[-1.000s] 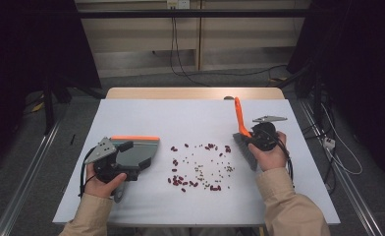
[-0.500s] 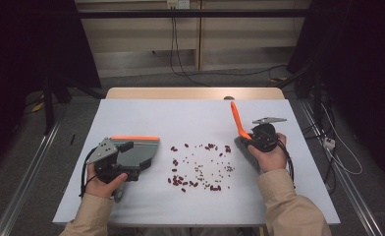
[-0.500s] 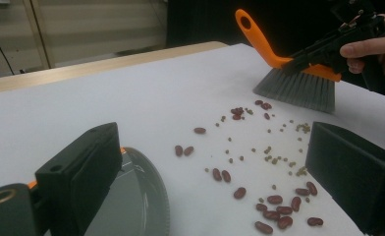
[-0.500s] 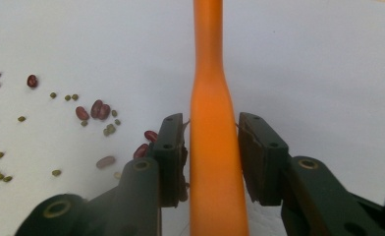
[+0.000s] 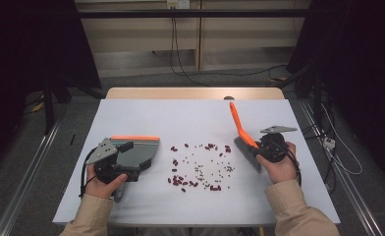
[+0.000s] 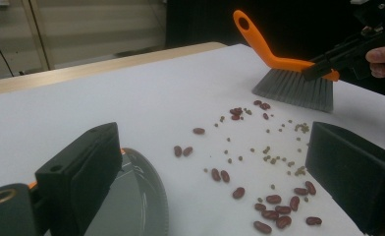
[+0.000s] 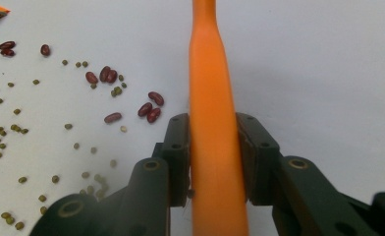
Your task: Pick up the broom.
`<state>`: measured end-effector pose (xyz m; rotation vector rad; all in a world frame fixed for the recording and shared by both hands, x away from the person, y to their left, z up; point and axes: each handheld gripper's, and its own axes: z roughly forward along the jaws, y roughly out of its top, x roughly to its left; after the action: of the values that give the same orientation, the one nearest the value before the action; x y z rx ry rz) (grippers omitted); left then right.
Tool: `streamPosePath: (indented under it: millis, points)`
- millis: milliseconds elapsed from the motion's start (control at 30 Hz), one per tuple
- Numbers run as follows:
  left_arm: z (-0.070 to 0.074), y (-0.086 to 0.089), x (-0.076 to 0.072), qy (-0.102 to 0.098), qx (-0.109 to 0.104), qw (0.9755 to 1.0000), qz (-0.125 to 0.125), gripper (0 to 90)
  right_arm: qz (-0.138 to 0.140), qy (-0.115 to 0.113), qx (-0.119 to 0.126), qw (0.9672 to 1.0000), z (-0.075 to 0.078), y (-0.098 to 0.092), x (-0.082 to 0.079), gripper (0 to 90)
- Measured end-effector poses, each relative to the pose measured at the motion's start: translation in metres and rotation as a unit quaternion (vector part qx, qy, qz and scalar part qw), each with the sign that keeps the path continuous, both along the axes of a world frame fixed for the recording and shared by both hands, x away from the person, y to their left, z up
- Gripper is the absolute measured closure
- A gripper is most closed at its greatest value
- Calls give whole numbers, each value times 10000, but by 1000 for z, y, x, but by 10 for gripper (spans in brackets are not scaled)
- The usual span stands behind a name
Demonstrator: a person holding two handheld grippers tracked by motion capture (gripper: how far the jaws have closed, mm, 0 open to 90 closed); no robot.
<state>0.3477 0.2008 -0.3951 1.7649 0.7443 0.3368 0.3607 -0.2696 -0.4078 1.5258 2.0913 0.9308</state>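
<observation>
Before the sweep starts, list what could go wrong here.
1. The beans lie loosely spread between brush and dustpan; a fast stroke could roll the small green ones past the pan or off the table.
2. The right tongs clamp only the brush's narrow orange handle, so it may twist under bristle pressure.
3. The left tongs hold the dustpan by its near end; if its lip lifts, beans may slip underneath.
</observation>
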Motion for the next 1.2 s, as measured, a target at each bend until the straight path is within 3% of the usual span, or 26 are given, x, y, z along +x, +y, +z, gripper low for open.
streamPosePath:
  millis: [300, 567, 800, 1200]
  points:
    - [0, 3, 3, 5, -31, 10000, 61, 66, 61, -94, -20, 9999, -4, -1, -3, 712]
    - [0, 3, 2, -6, -9, 10000, 67, 65, -93, -134, 22, 9999, -3, -3, -5, 716]
    - [-2, 5, 4, 10, -11, 10000, 7, 62, -222, -412, 97, 9989, 1, -5, -5, 716]
    - [-4, 12, 2, 35, 1, 10000, 5, 60, -89, -486, 107, 9987, 2, 0, 2, 715]
